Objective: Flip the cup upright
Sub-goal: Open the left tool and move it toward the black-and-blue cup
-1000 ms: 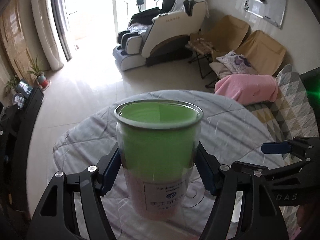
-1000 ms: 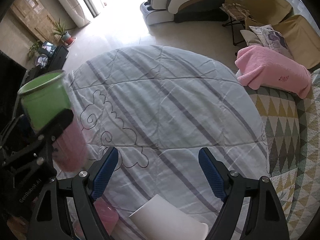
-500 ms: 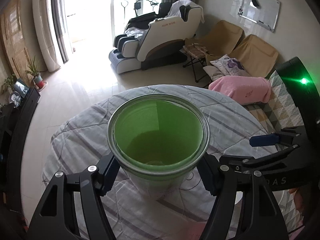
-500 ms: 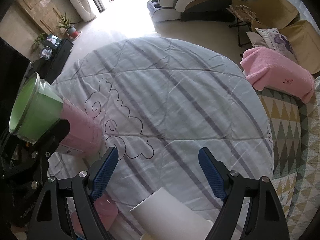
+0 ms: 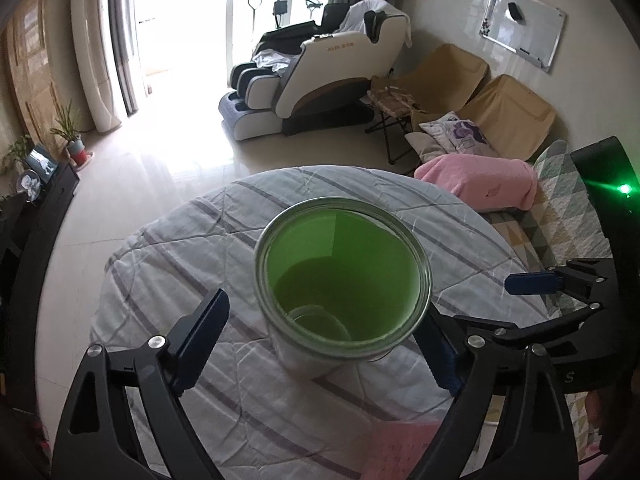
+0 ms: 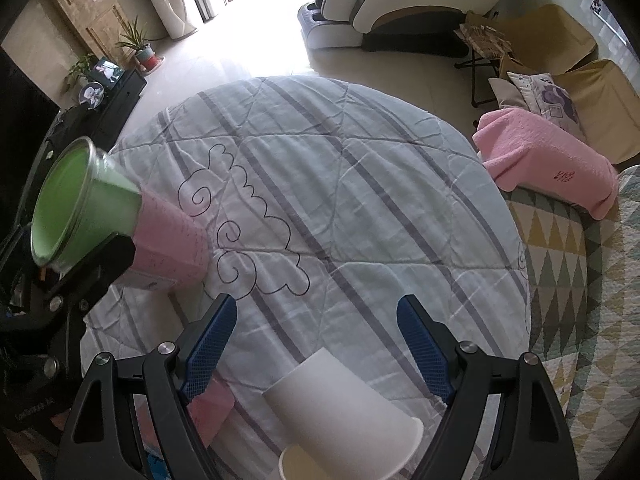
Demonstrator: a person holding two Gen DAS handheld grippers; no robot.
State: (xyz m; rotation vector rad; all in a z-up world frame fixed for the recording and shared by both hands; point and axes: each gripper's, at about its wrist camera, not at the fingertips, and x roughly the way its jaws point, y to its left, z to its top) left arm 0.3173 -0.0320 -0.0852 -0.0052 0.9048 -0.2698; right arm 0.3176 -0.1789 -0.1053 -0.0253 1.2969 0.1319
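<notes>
Left gripper (image 5: 320, 332) spread beside clear green-lined cup (image 5: 344, 276), upright.

The left wrist view looks steeply down along its own fingers (image 5: 200, 332) onto the round worktop (image 5: 180, 248), close in, with the green cup (image 5: 344, 280) mouth filling the centre and the room's massage chair (image 5: 320, 68) at 12 o'clock. The right wrist view sits higher and further back, facing the same way across the worktop (image 6: 360, 184). Both share the striped cloth, the cup (image 6: 92, 208), here at 9 o'clock, the massage chair (image 6: 420, 0) and the pink towel (image 6: 548, 160) at 2 o'clock. A white paper cup (image 6: 340, 404) lies at 6 o'clock in the right view.
</notes>
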